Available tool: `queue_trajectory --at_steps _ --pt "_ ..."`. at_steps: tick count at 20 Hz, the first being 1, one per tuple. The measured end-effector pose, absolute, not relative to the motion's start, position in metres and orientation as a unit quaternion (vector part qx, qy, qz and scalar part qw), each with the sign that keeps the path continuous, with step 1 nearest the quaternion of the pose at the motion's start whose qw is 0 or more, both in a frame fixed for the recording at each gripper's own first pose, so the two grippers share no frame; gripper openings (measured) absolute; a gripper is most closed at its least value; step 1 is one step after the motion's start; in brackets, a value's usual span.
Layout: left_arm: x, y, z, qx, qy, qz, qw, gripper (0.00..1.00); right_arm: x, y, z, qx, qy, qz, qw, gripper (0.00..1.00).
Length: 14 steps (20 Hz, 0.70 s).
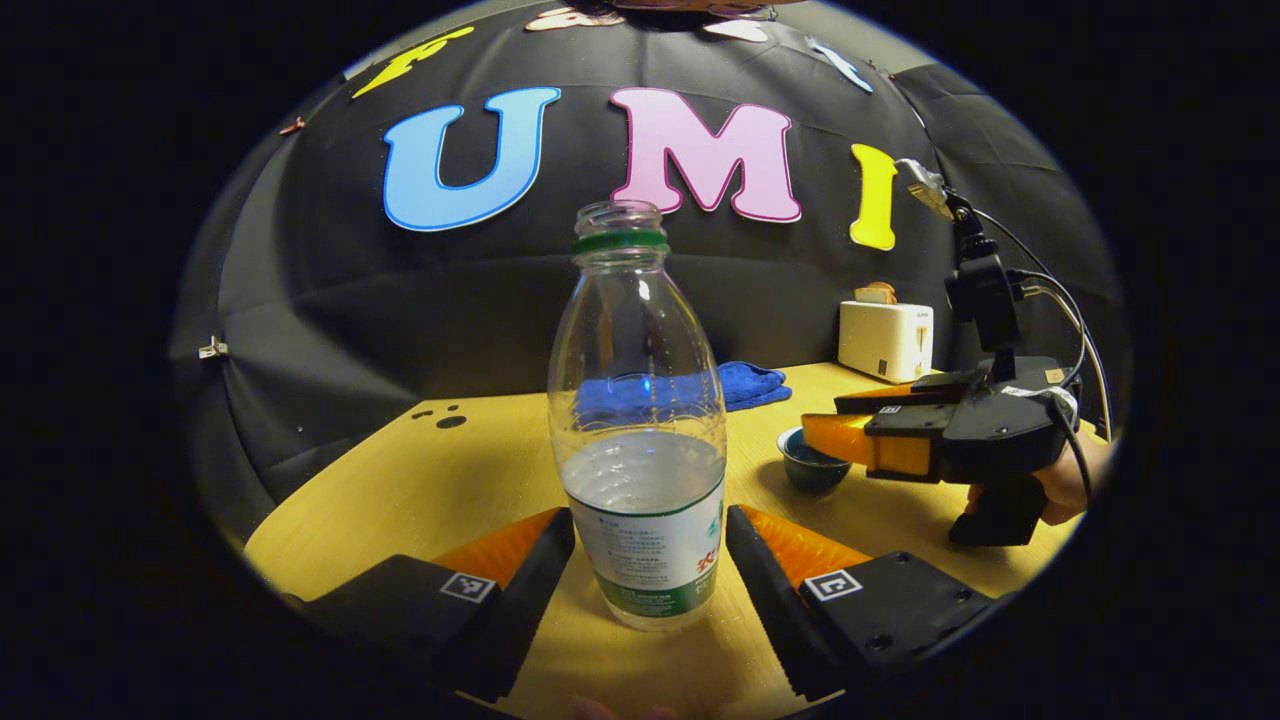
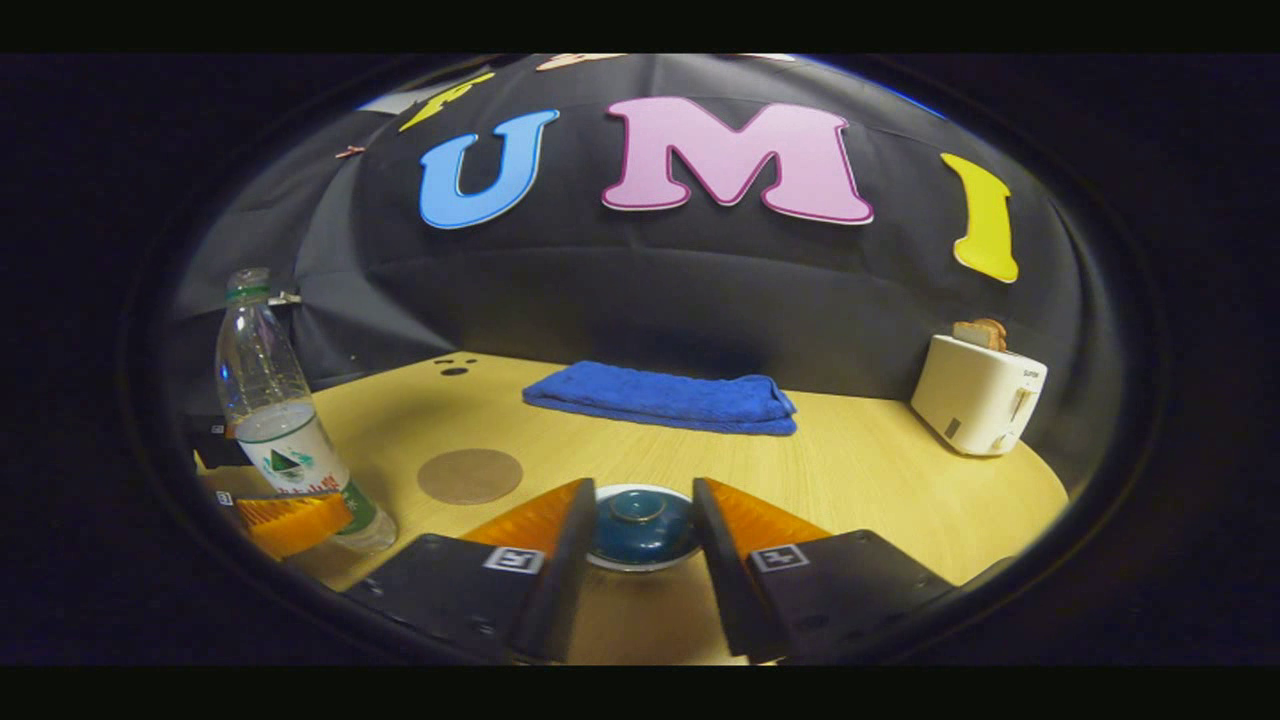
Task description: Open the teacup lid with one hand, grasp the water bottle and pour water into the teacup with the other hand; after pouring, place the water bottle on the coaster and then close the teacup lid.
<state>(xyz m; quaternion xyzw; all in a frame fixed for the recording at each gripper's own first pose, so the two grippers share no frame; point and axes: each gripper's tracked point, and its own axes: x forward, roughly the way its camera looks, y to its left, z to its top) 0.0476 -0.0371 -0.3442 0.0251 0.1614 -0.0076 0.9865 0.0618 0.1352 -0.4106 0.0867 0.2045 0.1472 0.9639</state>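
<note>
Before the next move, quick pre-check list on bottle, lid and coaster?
1. Water bottle upright between the left gripper jaws: ok.
2. Left jaws closed on the bottle: not ok, gaps on both sides.
3. Bottle cap off: ok, neck open.
4. Teacup lid on the cup, between the open right gripper jaws: ok.
5. Right jaws level with the lid knob: cannot tell.
6. Coaster bare for set-down: ok.

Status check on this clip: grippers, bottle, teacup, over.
Left gripper open, straddling upright water bottle, uncapped. Right gripper open around teacup, lid on. Coaster bare; nothing blocking.
</note>
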Motion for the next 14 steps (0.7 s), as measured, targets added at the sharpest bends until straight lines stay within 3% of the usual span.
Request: queue_trajectory --at_steps 1,4,9,10,14 --pt "0.048 -0.037 -0.344 0.024 0.161 -0.007 0.987 0.96 0.06 0.136 -0.411 0.091 0.207 0.149 0.963 0.47" --pt "0.049 -0.038 -0.346 0.024 0.161 -0.007 0.987 0.96 0.06 0.14 -0.408 0.092 0.205 0.155 0.962 0.31" --pt "0.052 -0.041 -0.347 0.025 0.162 -0.009 0.986 0.96 0.062 0.14 -0.406 0.101 0.202 0.16 0.961 0.3" --pt "0.053 -0.04 -0.349 0.025 0.163 -0.009 0.986 0.96 0.063 0.138 -0.401 0.104 0.194 0.16 0.962 0.24" --pt "0.051 -0.04 -0.349 0.023 0.165 -0.008 0.986 0.96 0.068 0.128 -0.384 0.104 0.173 0.15 0.968 0.34"
